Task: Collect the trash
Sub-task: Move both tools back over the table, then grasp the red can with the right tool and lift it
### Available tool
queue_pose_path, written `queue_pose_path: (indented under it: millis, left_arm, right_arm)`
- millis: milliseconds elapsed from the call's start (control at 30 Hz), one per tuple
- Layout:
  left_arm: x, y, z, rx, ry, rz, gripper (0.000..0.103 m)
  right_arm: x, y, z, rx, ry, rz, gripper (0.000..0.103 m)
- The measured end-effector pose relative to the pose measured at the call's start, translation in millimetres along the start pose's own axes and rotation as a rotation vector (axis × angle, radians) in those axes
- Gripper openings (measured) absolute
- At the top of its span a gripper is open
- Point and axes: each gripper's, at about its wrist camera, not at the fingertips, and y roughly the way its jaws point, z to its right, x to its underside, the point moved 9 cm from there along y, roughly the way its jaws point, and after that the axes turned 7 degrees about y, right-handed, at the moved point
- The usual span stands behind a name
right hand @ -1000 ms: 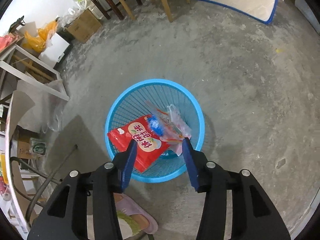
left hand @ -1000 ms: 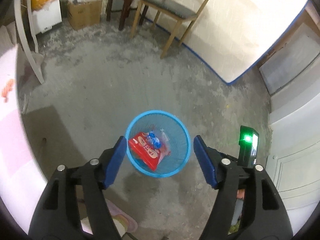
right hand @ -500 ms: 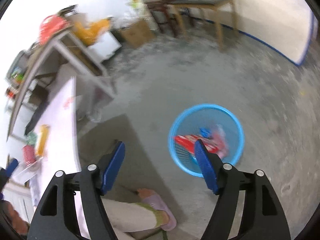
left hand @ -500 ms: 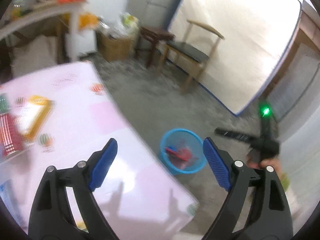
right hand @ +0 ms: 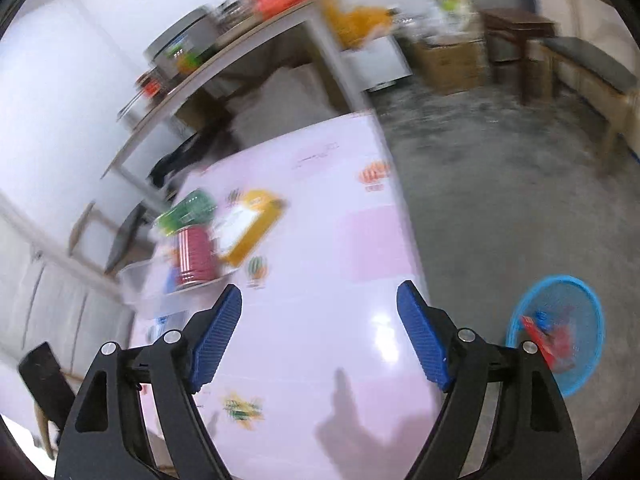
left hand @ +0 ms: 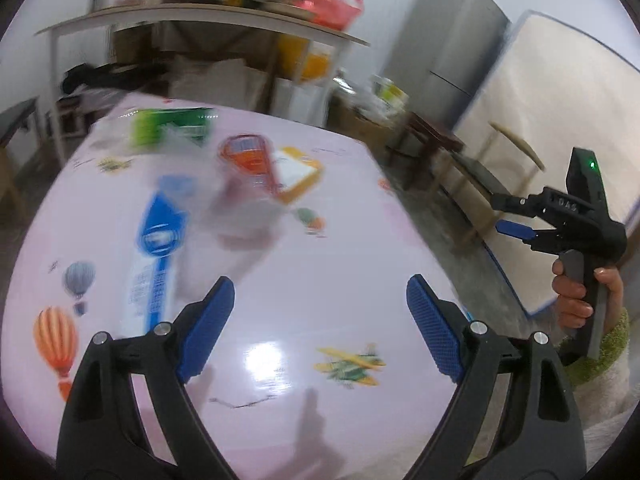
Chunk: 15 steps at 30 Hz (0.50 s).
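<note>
- Left gripper (left hand: 320, 320): jaws spread wide, nothing between them; they opened further over the last second, now steady.
- Right gripper (right hand: 319, 332): jaws spread, empty; they have just been opening wider.
- A second ago both cameras looked straight down into the blue basket (right hand: 560, 332); now both look across the pink table (left hand: 304, 296).
- Basket now only in the right wrist view, lower right, on the grey floor (right hand: 500, 184) beside the table edge, red packet (right hand: 548, 344) inside.
- Trash on the table, blurred: blue-white wrapper (left hand: 158, 240) centre left, red can (right hand: 196, 256), yellow packet (left hand: 298, 174), green packet (left hand: 172, 126) further back.
- Right gripper also seen at the right edge of the left wrist view, held by a hand (left hand: 576, 292).
</note>
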Motion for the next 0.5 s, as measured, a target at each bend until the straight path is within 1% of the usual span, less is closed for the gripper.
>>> queue_pose_path:
  millis: [33, 133, 200, 300, 500]
  left_arm:
    - [2, -2, -11, -0.017, -0.020, 0.007, 0.084]
    - [3, -4, -33, -0.038, -0.050, 0.019, 0.084]
    - [2, -3, -45, -0.057, -0.050, 0.029, 0.084]
    - [2, -7, -56, -0.090, -0.039, 0.044, 0.084]
    - [5, -6, -73, -0.090, -0.051, 0.061, 0.085]
  right_arm:
    - [1, 10, -14, -0.022, -0.013, -0.026, 0.078]
    - [3, 38, -57, -0.086, -0.049, -0.100, 0.078]
    - [5, 54, -78, -0.102, -0.079, -0.133, 0.078]
    - [4, 83, -110, -0.108, -0.114, -0.181, 0.078]
    - [3, 137, -139, -0.083, -0.125, -0.275, 0.078]
